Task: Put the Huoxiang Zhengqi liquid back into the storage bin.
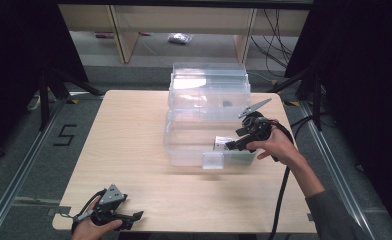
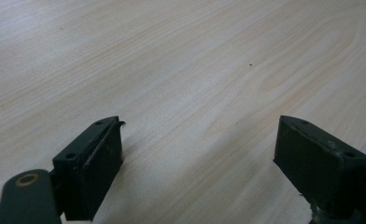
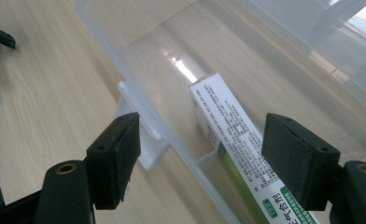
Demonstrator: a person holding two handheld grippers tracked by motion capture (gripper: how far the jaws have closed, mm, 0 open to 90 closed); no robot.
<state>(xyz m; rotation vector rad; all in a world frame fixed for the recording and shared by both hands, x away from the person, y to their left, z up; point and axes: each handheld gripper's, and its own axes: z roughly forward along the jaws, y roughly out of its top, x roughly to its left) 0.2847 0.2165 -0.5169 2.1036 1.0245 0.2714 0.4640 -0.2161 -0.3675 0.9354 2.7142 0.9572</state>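
While both grippers' jaws stand open, the medicine box [image 3: 232,140] lies flat in the clear bin [image 3: 139,107], long axis running along its front wall.

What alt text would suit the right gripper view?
A white and green carton lies inside a clear plastic box on a wooden table. The open right hand-held gripper hangs over it, not touching.
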